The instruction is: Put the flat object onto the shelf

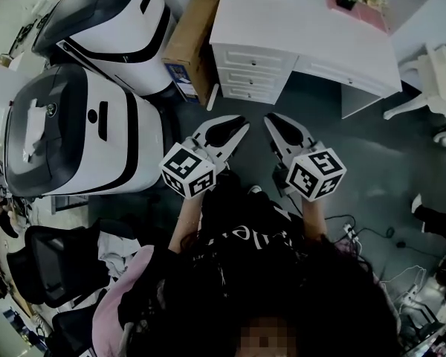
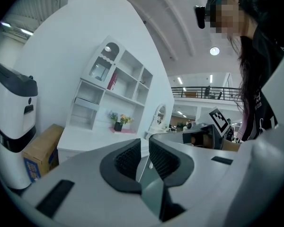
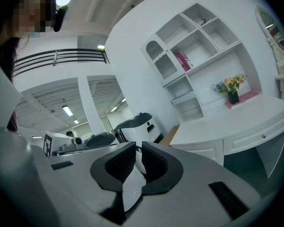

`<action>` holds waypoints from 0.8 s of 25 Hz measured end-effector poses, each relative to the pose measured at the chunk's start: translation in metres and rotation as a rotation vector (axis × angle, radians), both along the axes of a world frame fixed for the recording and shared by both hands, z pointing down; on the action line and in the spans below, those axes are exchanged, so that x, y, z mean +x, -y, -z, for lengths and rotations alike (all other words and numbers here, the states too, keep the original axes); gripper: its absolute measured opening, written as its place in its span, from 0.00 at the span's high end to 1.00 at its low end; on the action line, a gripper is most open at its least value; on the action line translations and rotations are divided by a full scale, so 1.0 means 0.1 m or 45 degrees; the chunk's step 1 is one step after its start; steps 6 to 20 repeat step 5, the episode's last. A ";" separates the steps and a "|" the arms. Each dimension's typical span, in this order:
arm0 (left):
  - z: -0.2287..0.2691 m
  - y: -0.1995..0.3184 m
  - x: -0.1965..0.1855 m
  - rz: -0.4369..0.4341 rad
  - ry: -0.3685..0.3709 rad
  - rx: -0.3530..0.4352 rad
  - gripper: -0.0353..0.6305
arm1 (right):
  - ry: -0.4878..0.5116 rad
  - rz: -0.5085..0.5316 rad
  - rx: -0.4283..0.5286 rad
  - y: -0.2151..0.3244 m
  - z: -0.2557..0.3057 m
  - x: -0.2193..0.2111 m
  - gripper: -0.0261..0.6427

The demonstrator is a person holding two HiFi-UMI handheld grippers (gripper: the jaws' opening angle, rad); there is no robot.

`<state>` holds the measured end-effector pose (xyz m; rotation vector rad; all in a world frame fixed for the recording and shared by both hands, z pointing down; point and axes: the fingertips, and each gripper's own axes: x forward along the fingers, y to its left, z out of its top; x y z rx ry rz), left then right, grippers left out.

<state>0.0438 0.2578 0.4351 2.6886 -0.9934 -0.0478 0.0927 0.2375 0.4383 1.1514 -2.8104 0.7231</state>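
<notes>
Facing one white desk (image 1: 305, 32), both the left claw (image 1: 240, 126) and right claw (image 1: 271, 121) are closed, holding nothing

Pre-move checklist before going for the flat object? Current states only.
1. Left gripper empty: ok, jaws together, nothing between.
2. Right gripper empty: ok, same.
3. Jaws open for a grasp: not ok.
4. Pink flat object found: ok, on the desk by the flower pot.
5. Pot off the object: cannot tell.
6. Shelf has a free compartment: ok.
</notes>
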 end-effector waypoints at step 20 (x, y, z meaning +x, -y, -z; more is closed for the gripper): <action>-0.01 -0.12 0.16 -0.011 0.002 -0.005 0.85 | 0.000 -0.012 0.011 -0.10 0.03 0.18 0.86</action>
